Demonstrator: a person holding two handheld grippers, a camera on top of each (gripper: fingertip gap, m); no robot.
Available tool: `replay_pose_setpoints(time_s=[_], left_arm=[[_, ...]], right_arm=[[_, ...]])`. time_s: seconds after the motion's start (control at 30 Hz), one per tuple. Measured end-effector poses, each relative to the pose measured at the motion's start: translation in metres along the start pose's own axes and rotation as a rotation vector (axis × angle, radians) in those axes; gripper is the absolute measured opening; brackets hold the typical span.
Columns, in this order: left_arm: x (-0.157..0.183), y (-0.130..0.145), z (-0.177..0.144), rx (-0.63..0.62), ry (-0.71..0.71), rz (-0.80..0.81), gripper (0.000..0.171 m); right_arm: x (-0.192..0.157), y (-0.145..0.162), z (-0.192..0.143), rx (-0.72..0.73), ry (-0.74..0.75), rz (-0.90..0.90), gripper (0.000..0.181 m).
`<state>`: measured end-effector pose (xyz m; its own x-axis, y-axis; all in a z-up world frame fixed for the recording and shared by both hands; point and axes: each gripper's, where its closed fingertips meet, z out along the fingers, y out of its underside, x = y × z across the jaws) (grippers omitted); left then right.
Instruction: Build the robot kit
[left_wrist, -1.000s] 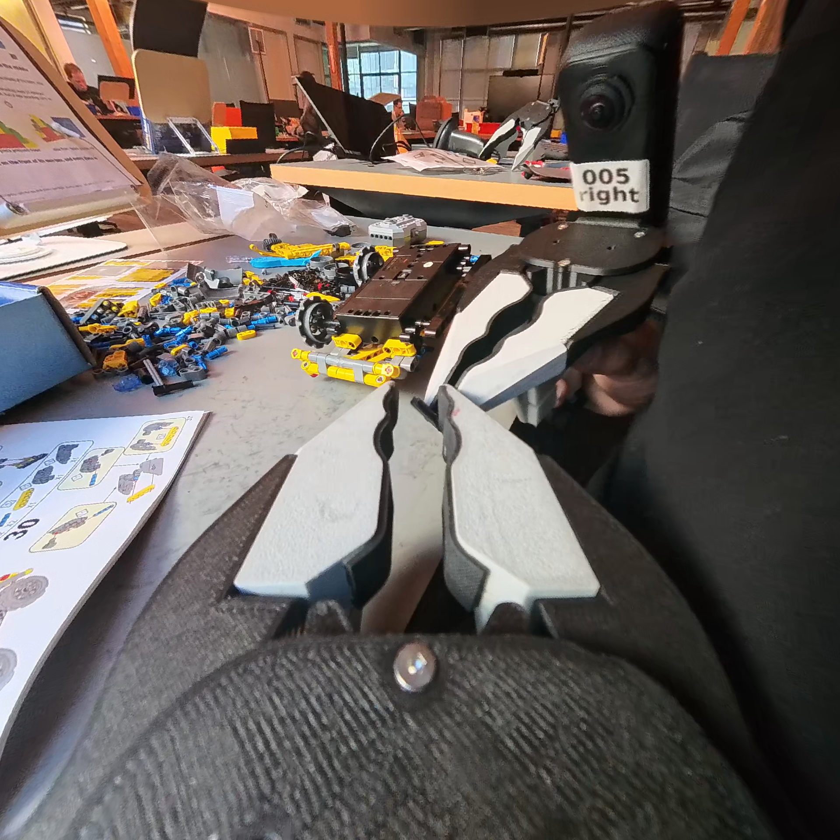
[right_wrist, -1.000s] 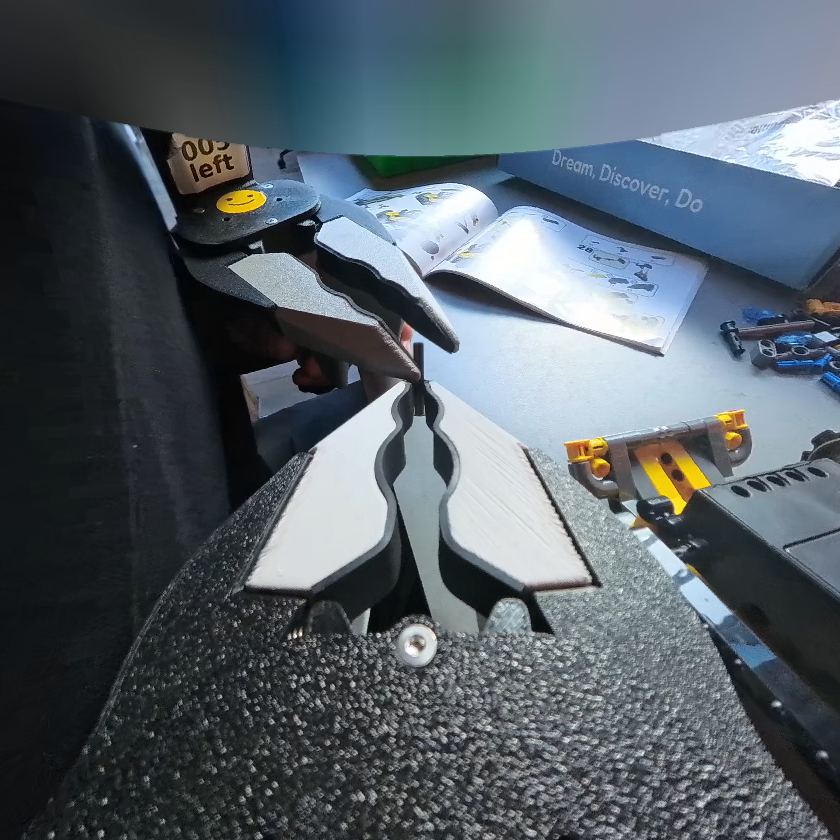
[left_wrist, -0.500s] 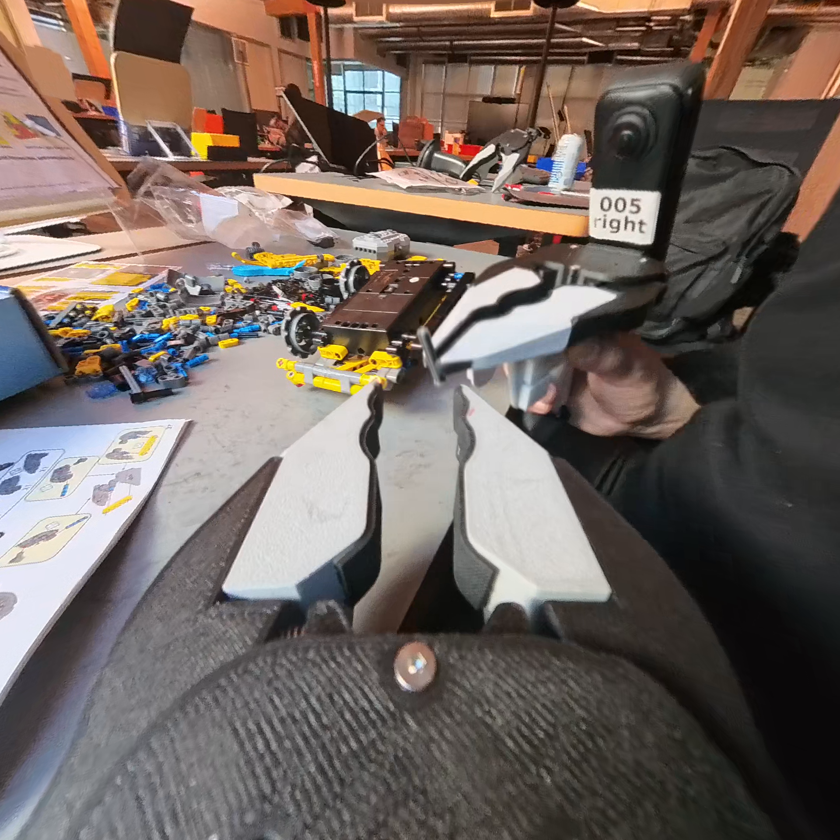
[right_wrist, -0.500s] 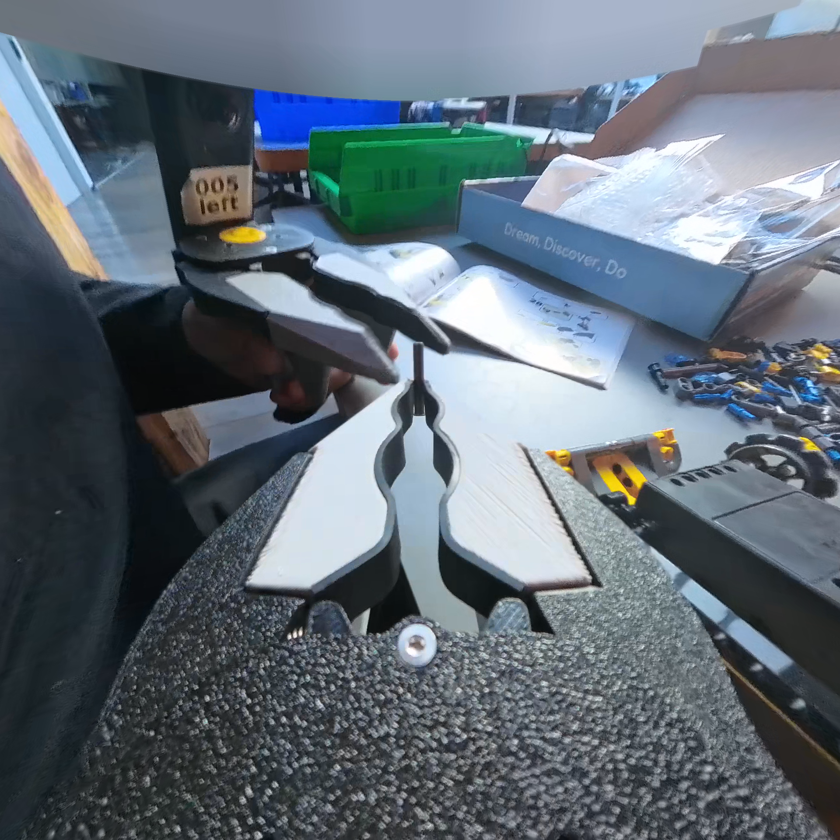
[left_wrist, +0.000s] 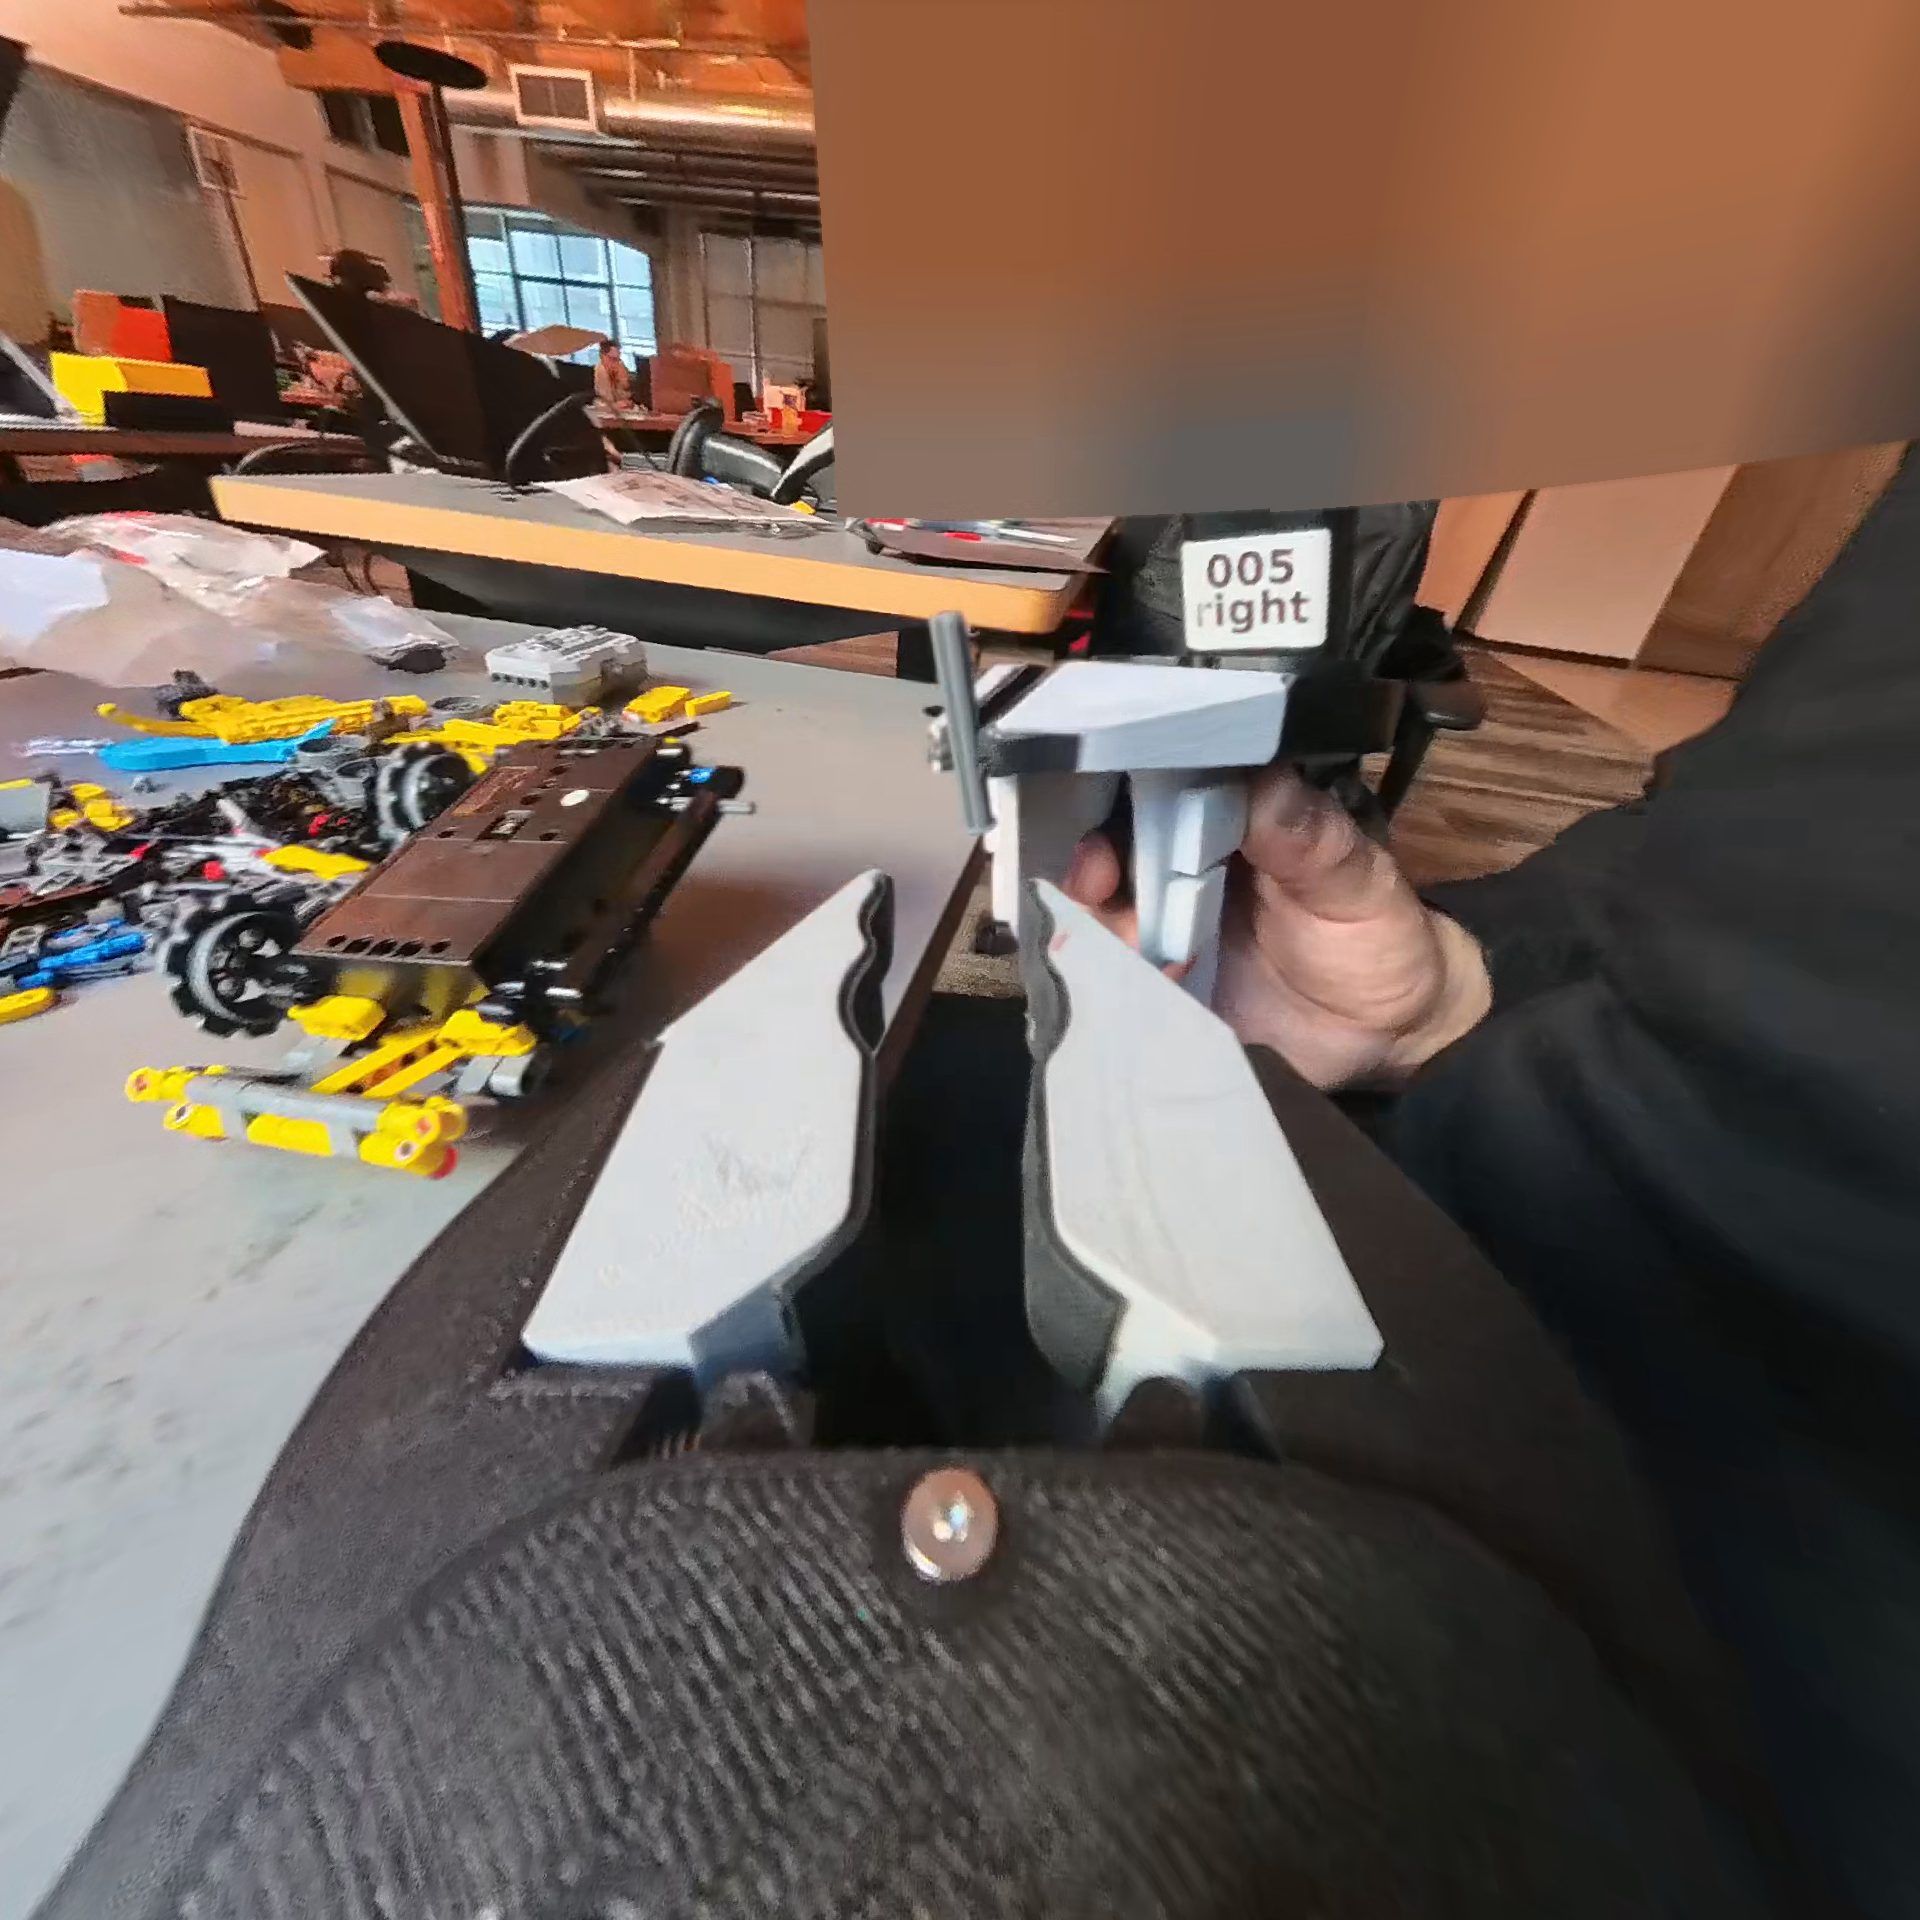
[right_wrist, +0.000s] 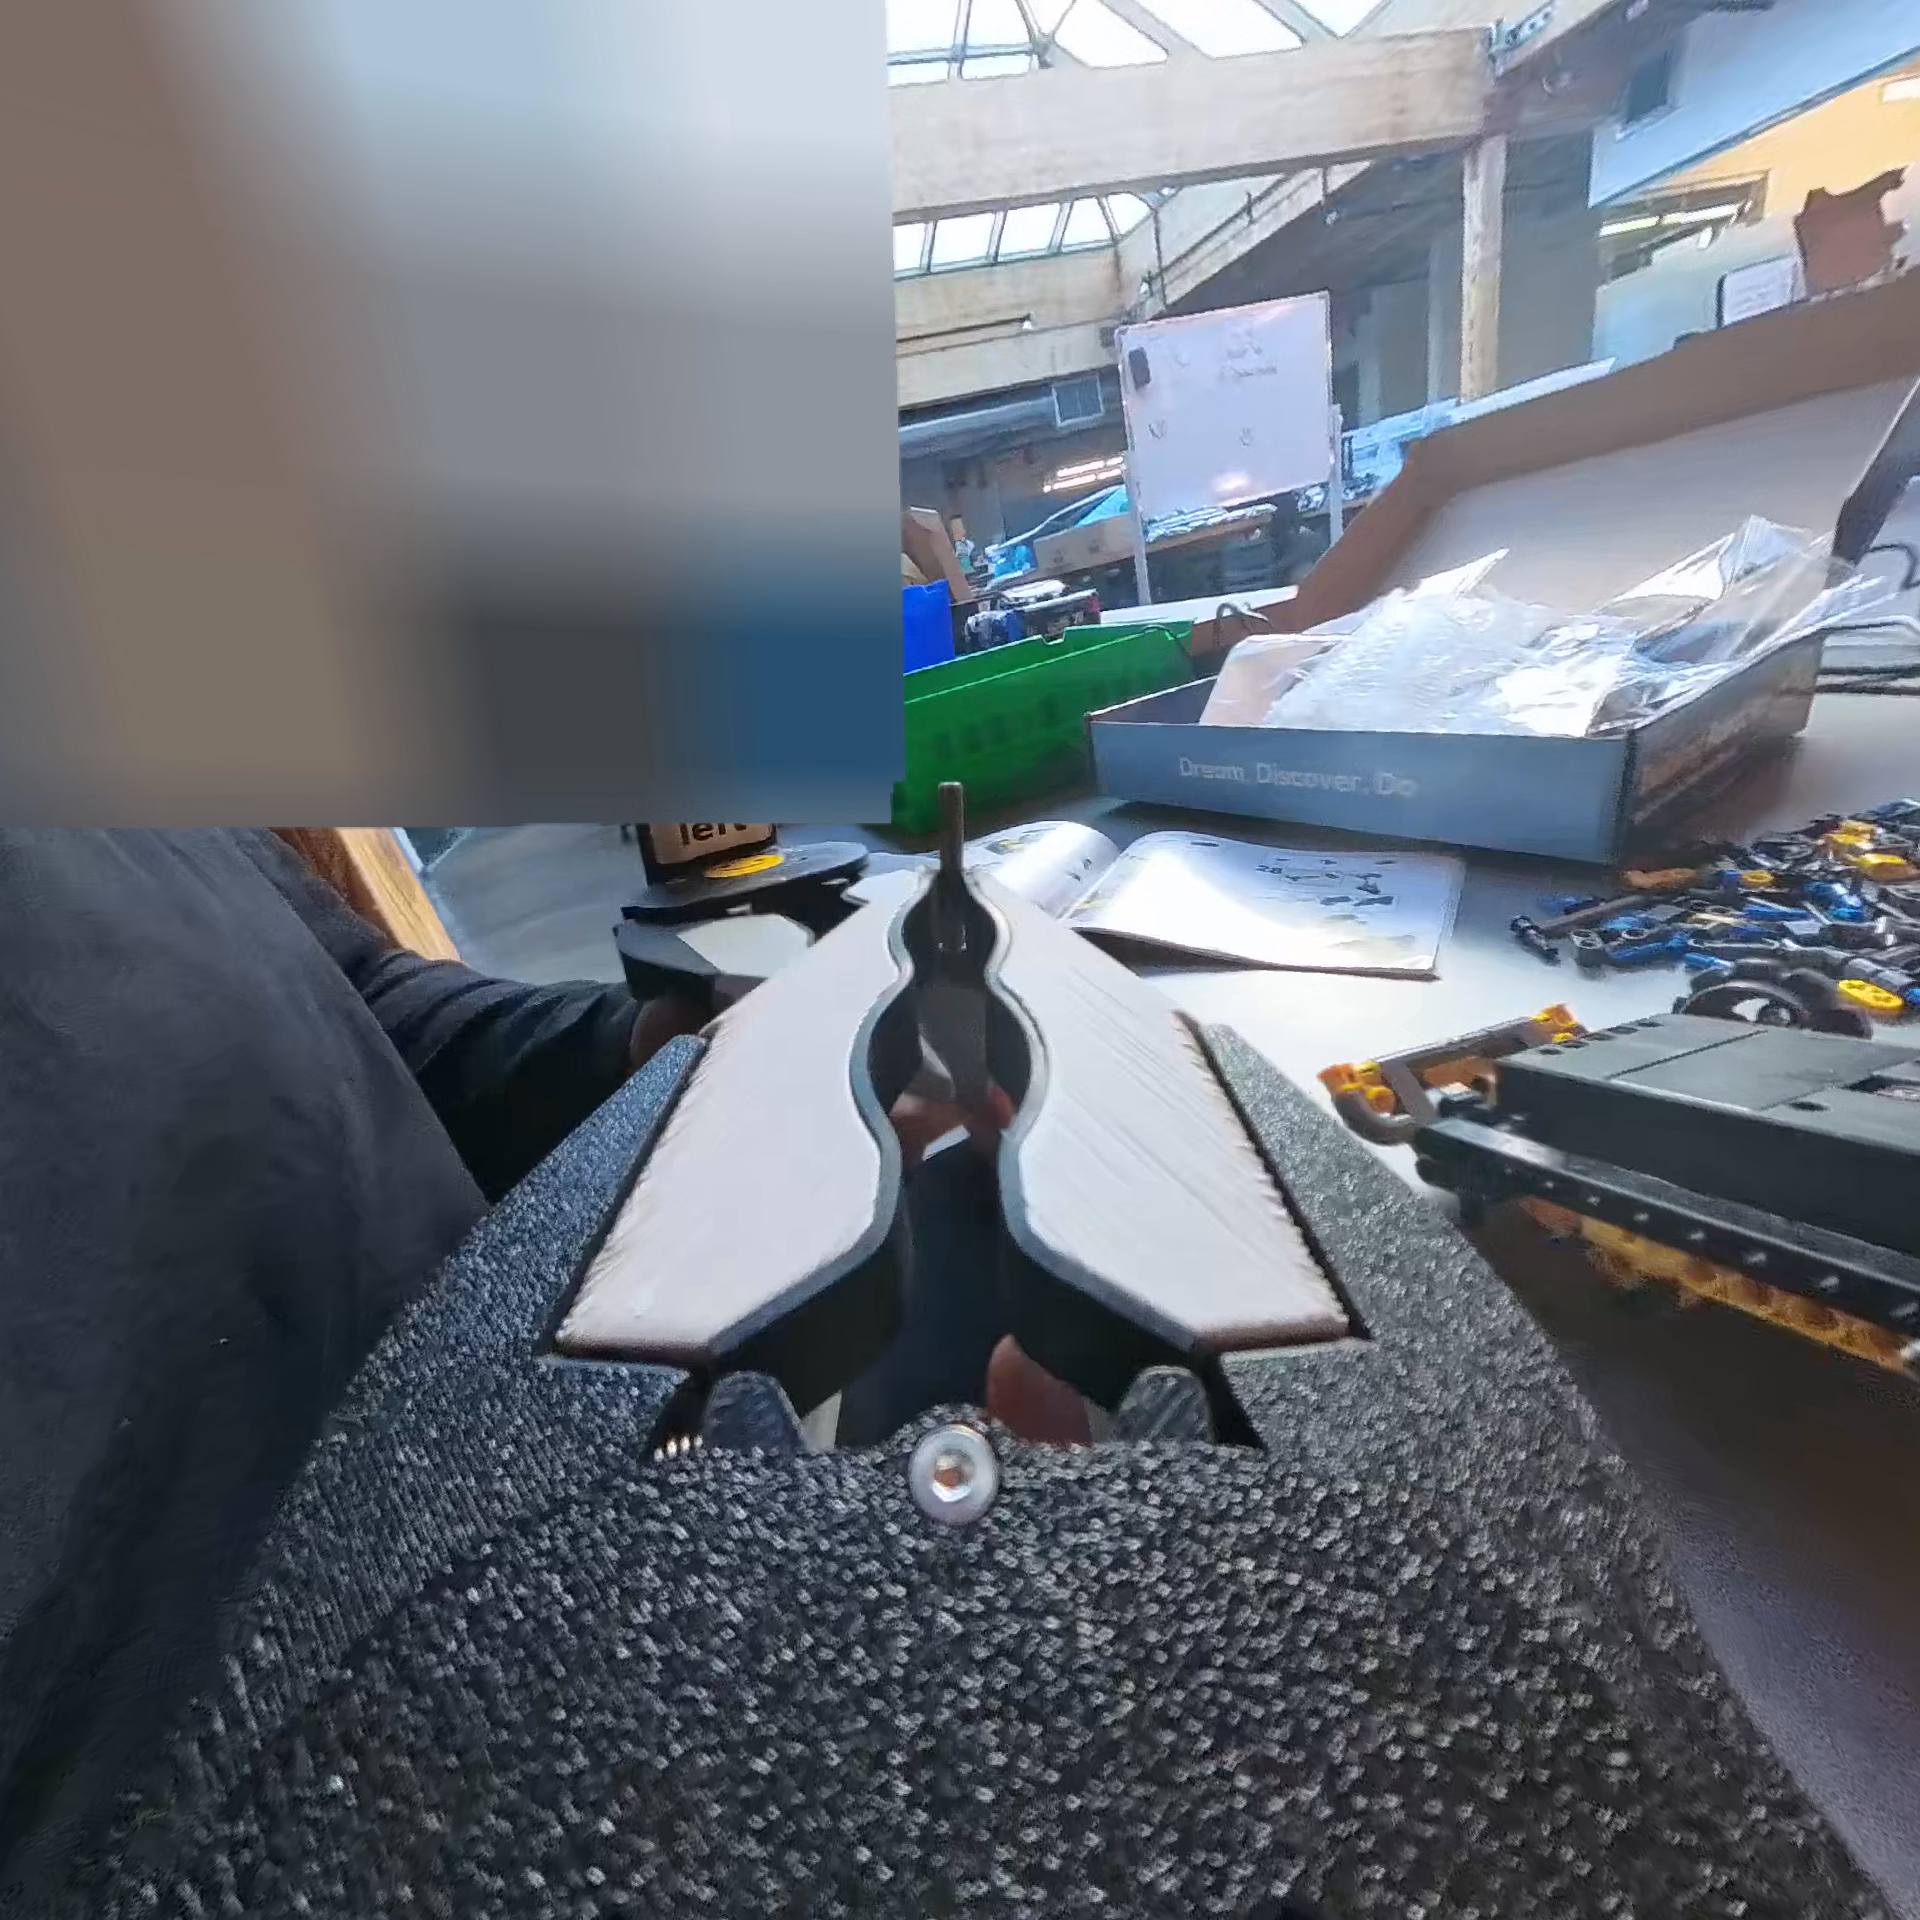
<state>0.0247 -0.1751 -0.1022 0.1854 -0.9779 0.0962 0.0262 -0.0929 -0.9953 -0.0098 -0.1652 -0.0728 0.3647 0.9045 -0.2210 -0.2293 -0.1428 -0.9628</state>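
My right gripper (right_wrist: 951, 894) is shut on a thin grey axle (right_wrist: 950, 831) that stands upright and sticks out above the fingertips. In the left wrist view, the right gripper (left_wrist: 997, 732) holds the axle (left_wrist: 954, 665) just above and beyond my left gripper (left_wrist: 961, 899). The left gripper is open and empty over the table's near edge. A black and yellow brick vehicle chassis (left_wrist: 499, 904) lies on the grey table (left_wrist: 208, 1299), left of the left gripper. The chassis also shows at the right of the right wrist view (right_wrist: 1683, 1101).
Loose blue, yellow and black parts (left_wrist: 156, 831) lie behind the chassis. An open instruction booklet (right_wrist: 1278, 904), a blue box of plastic bags (right_wrist: 1455, 774) and a green bin (right_wrist: 1018, 707) stand farther back. A person's hand (left_wrist: 1340, 935) grips the right gripper's handle. Less than 4 cm separates the two grippers' tips.
My left gripper has opened wider and drawn apart from the right one. The right gripper has risen and levelled out, still holding the axle, which now stands upright.
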Motion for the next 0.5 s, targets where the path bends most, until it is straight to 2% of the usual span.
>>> replay_pose_setpoints(time_s=[0.2, 0.5], left_arm=[[0.020, -0.018, 0.000, 0.084, 0.066, -0.033, 0.000], [0.012, -0.020, 0.000, 0.092, 0.072, -0.142, 0.011]], right_arm=[[-0.019, -0.009, -0.011, 0.039, 0.003, -0.020, 0.003], [-0.007, -0.017, -0.020, 0.107, 0.020, 0.129, 0.003]])
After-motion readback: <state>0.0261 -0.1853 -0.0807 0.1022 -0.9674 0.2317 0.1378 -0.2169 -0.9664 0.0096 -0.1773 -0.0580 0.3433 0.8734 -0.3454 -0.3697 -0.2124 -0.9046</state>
